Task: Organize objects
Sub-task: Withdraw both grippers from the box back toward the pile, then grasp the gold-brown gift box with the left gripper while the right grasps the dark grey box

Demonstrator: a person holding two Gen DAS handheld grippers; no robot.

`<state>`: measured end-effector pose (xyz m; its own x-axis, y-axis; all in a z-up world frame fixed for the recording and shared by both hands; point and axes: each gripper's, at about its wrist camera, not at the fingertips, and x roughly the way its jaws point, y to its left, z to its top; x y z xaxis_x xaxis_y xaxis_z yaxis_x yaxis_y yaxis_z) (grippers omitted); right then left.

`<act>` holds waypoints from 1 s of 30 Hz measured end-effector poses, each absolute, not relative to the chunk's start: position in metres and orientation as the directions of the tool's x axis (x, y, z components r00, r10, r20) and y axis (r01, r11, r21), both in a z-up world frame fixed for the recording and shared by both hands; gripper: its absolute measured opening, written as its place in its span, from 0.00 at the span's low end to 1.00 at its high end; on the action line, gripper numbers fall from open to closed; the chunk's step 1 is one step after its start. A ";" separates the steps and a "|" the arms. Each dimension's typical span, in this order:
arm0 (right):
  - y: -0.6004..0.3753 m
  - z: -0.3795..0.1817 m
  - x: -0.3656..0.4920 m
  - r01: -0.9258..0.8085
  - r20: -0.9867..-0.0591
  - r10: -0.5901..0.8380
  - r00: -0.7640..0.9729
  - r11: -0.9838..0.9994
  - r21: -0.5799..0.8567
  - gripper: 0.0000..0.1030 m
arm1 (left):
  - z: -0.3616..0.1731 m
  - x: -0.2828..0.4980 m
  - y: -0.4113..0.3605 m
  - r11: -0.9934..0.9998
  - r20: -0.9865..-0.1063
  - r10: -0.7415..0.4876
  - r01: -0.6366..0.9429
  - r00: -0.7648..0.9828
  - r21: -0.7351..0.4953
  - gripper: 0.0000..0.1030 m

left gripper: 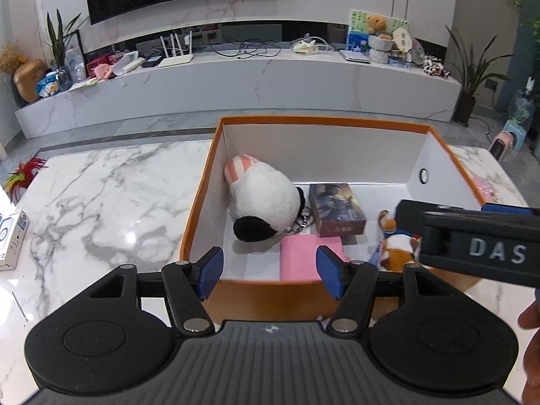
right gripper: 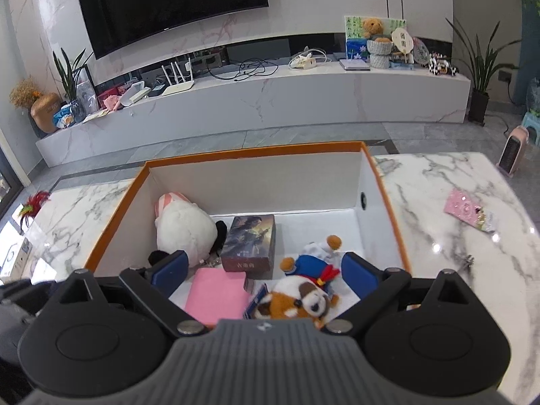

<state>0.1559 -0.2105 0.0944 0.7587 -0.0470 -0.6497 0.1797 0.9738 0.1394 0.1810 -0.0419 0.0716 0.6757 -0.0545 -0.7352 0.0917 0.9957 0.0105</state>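
Observation:
An orange box with white inside (left gripper: 202,202) (right gripper: 111,212) stands on the marble table. In it lie a white plush with a pink striped end (left gripper: 263,199) (right gripper: 184,226), a dark printed carton (left gripper: 335,209) (right gripper: 251,243), a pink flat pack (left gripper: 300,258) (right gripper: 216,295) and a brown-and-white plush dog in blue (left gripper: 400,248) (right gripper: 303,290). My left gripper (left gripper: 270,271) is open and empty over the box's near wall. My right gripper (right gripper: 265,271) is open above the dog, inside the box; its body shows in the left wrist view (left gripper: 479,239).
A white carton (left gripper: 11,239) and a colourful feather toy (left gripper: 22,175) (right gripper: 32,207) lie at the table's left edge. A pink glittery packet (right gripper: 469,211) and a small metal piece (right gripper: 467,261) lie on the table right of the box. A TV bench stands behind.

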 end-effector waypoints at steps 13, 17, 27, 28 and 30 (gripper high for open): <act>-0.226 0.116 0.082 0.128 -0.605 -0.027 0.796 0.984 0.126 0.97 | 0.064 0.125 -0.017 0.985 -0.762 -0.115 0.171 0.637 -0.006 0.70; -0.235 0.096 0.056 0.127 -0.629 -0.010 0.777 0.982 0.141 0.98 | 0.044 0.116 -0.014 0.978 -0.785 -0.141 0.206 0.604 -0.017 0.70; -0.279 0.058 0.053 0.201 -0.689 0.012 0.724 0.953 0.228 0.98 | 0.004 0.130 -0.005 0.951 -0.842 -0.264 0.274 0.470 -0.145 0.76; -0.281 0.055 0.055 0.209 -0.695 0.013 0.719 0.950 0.234 0.98 | 0.000 0.133 -0.005 0.954 -0.848 -0.255 0.262 0.465 -0.144 0.76; -0.282 0.052 0.058 0.212 -0.702 0.013 0.712 0.949 0.233 0.98 | -0.006 0.139 -0.004 0.958 -0.859 -0.247 0.245 0.449 -0.148 0.76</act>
